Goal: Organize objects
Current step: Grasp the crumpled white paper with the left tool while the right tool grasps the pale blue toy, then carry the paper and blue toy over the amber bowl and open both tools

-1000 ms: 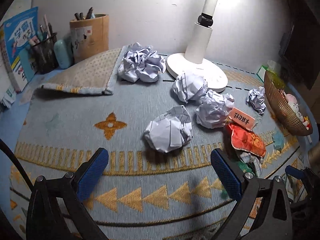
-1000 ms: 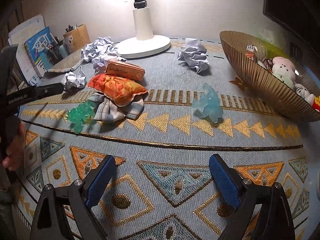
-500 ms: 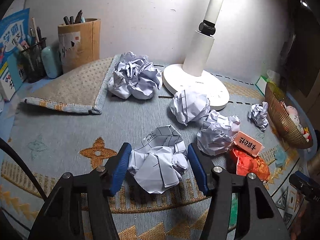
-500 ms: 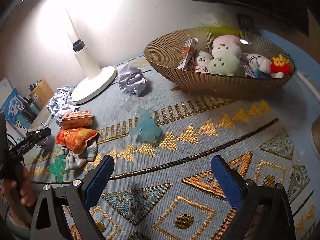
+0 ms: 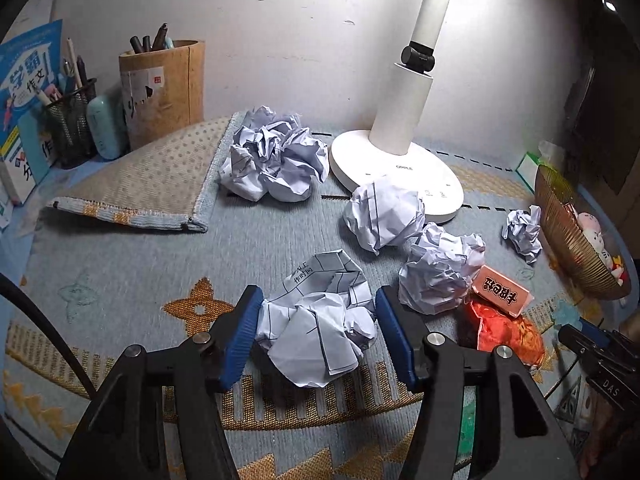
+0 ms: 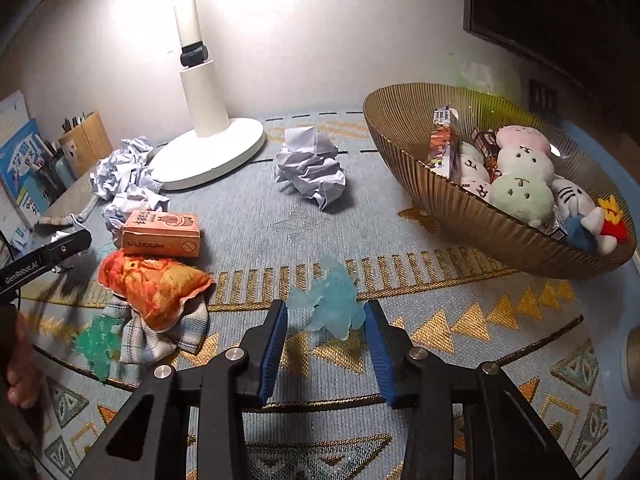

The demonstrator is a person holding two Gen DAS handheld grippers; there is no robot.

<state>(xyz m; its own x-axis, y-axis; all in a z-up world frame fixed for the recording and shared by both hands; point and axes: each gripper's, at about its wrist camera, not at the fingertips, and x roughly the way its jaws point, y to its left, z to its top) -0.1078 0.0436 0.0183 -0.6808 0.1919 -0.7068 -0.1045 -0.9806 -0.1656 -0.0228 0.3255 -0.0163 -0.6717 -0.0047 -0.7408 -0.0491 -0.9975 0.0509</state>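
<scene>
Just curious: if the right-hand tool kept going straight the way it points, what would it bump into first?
Most likely the pale blue translucent toy, already between the closing right tool's pads; beyond it lies only mat.

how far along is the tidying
Early. Done: the bowl already holds plush toys. In hand: the left gripper is shut on a paper ball; the right gripper's jaws have just been closing around the blue toy, its right pad touching it. Left: several more paper balls, the orange box, the orange pouch and a green toy.
</scene>
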